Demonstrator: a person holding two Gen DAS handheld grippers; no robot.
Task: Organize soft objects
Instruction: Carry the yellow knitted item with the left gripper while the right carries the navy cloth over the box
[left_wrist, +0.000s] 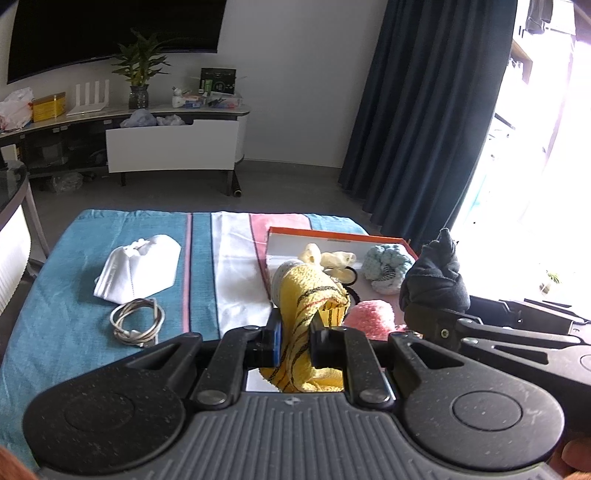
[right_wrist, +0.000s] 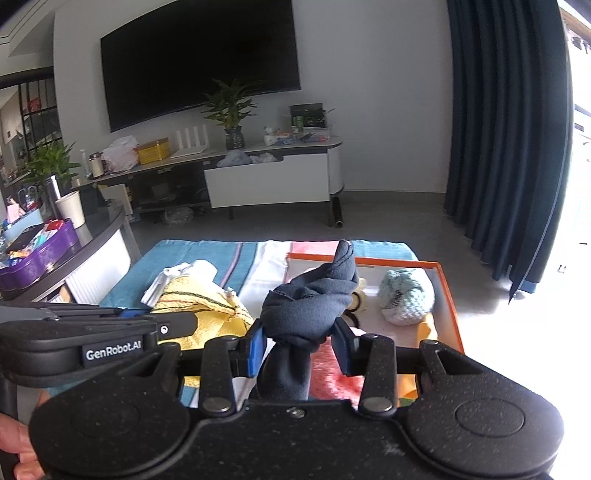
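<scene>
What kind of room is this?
Most likely a living room at home. A big TV hangs on the wall above a long low cabinet with a potted plant on it, and dark curtains hang by a bright window.

Both grippers, the left gripper (left_wrist: 295, 339) and the right gripper (right_wrist: 299, 347), are showing speckled black linkages, silver rivets, blue pads; a white "GenRobot.AI" label is showing.
</scene>
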